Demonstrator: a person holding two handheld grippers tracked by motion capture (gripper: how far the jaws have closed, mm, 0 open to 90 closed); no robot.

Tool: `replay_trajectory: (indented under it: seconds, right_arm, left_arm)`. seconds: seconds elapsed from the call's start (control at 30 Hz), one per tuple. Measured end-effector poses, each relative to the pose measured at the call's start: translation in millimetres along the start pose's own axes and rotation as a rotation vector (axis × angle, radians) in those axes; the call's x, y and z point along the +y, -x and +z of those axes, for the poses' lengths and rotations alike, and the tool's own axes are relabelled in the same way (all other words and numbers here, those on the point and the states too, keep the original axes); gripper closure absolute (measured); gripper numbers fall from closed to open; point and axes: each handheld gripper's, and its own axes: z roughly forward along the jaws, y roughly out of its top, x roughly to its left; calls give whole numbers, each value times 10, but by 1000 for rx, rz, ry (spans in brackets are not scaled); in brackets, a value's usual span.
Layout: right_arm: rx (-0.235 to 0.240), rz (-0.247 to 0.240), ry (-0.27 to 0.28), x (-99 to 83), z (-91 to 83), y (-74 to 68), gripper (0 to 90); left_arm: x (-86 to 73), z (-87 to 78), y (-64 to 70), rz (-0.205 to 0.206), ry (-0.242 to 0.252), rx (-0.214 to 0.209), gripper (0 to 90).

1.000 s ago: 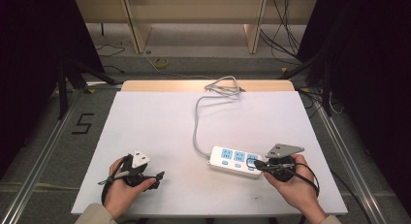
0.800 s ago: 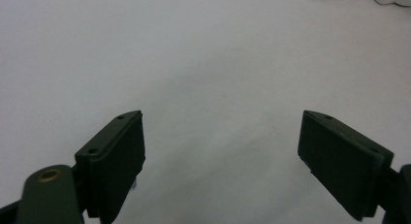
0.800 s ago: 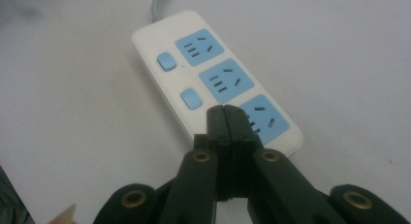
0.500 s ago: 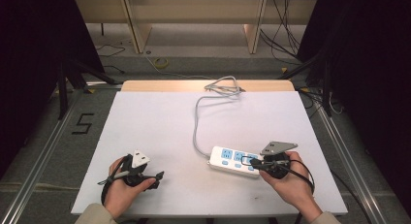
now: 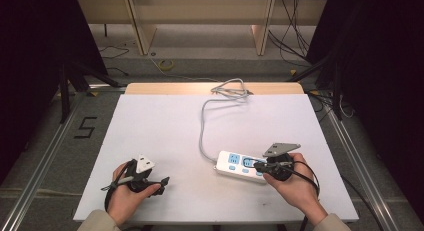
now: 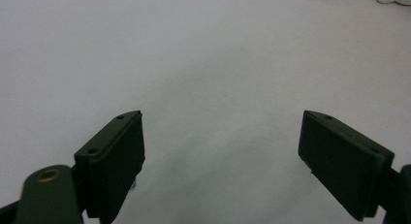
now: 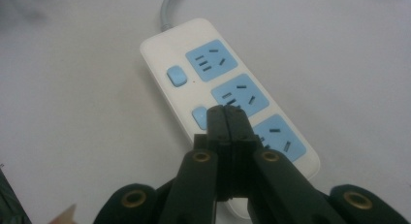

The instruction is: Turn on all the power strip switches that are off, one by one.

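Observation:
A white power strip (image 5: 235,163) with three blue sockets lies at the table's front right, and its grey cable (image 5: 202,128) runs back to a coil (image 5: 232,88) at the far edge. My right gripper (image 5: 256,165) is shut with nothing between its jaws. In the right gripper view its tips (image 7: 226,116) rest on the power strip (image 7: 186,44), at the second blue button (image 7: 198,118) beside the middle socket. The first blue button (image 7: 176,74) is uncovered. My left gripper (image 5: 164,185) lies near the front left; in the left gripper view it (image 6: 223,136) is open over bare table.
The white tabletop (image 5: 160,126) has a wooden strip along its far edge (image 5: 170,87). Metal rails run down both sides. A "5" mark (image 5: 86,127) is on the floor at the left, and loose cables lie beyond the table.
My right gripper has slid left along the power strip, its shut tips now by the middle socket. The left gripper has stayed put.

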Motion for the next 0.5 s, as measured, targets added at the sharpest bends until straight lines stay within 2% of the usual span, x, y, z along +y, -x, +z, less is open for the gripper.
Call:
replay_trajectory:
  seconds: [0.5]
  right_arm:
    - [18, -4, -28, 112, 54, -19, 900]
  left_arm:
    - [0, -1, -3, 1, -2, 2, 165]
